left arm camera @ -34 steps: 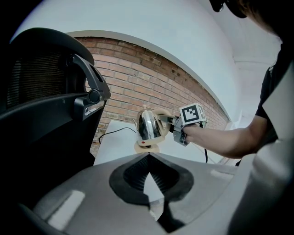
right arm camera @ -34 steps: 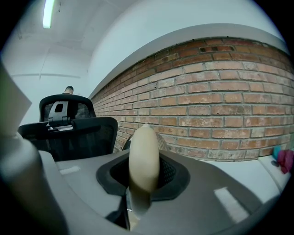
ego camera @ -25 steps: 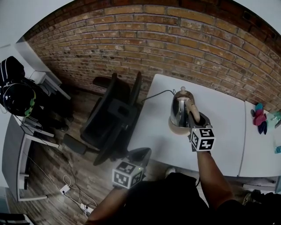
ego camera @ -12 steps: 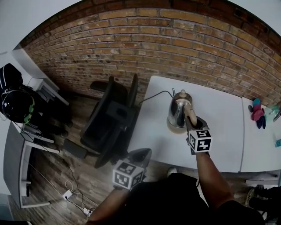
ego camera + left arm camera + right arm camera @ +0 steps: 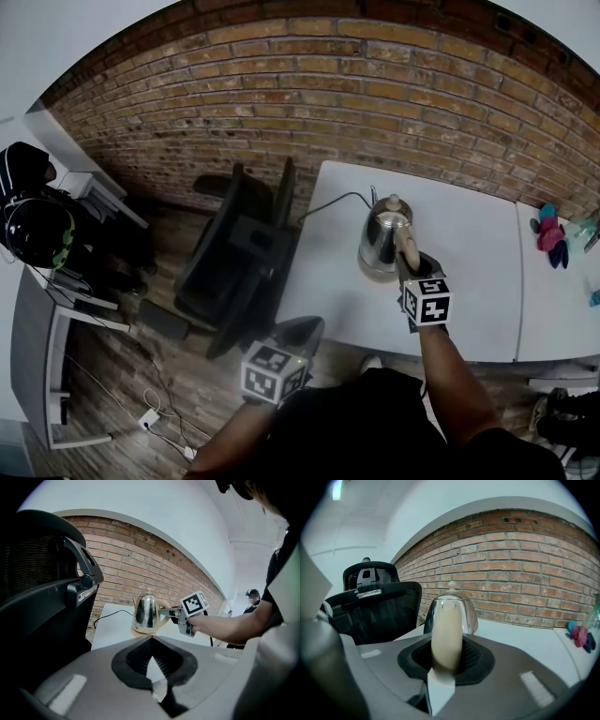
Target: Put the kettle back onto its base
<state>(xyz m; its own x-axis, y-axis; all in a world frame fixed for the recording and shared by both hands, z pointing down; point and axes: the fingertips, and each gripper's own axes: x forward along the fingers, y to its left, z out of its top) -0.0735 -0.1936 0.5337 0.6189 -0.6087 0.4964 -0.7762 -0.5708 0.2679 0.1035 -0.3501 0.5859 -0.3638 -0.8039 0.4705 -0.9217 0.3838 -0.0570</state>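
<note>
Centre frame: kettle (image 5: 382, 239), held by right gripper (image 5: 411, 262), has dropped lower onto its base (image 5: 371, 274).

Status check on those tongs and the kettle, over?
Right tongs shut on kettle handle. Left tongs open, empty. Kettle at its base, seating unclear. Nothing seen blocking.

Your white worktop (image 5: 469, 244) carries the round beige base (image 5: 374, 275), set under the kettle (image 5: 384, 234) near the left edge. A black cord (image 5: 328, 202) runs from there toward the far left corner. The rest lies bare.
</note>
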